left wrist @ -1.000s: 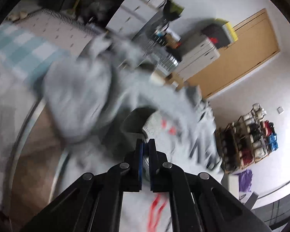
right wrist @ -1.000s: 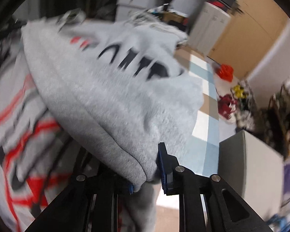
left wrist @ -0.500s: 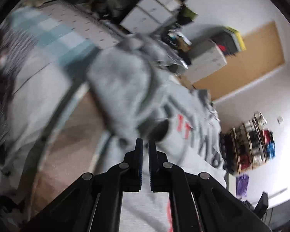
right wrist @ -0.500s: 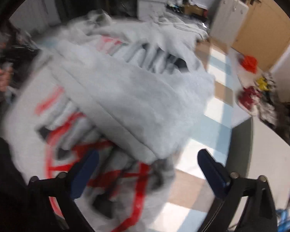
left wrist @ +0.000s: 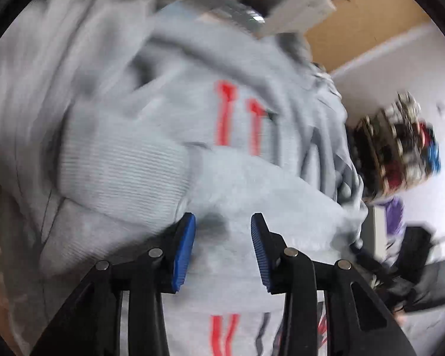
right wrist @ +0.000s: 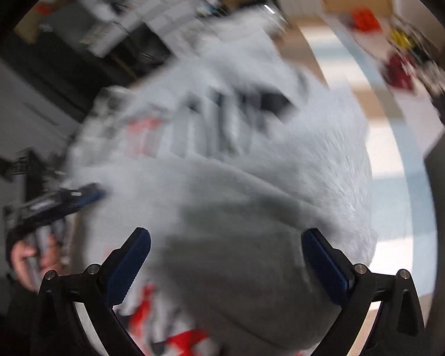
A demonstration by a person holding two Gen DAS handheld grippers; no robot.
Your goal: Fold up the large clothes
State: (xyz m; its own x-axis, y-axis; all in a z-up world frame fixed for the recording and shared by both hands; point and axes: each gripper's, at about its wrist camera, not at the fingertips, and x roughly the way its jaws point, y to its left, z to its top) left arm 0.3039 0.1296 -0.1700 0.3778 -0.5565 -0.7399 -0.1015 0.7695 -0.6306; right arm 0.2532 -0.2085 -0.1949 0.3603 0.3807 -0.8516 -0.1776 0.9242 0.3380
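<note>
Hovering over the grey sweatshirt [left wrist: 231, 178], your left gripper [left wrist: 222, 237] has jaws just parting, nothing pinched, ribbed cuff [left wrist: 121, 172] ahead-left. Right gripper [right wrist: 225, 255] has sprung wide, jaws apart w/ folded fabric below & ahead, prob. let go so the fold settles flat.

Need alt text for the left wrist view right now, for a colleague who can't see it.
The left gripper, jaws just opened and apart, hovers over a grey sweatshirt with red and dark lettering; its ribbed cuff lies left. A shoe rack stands blurred beyond.
</note>
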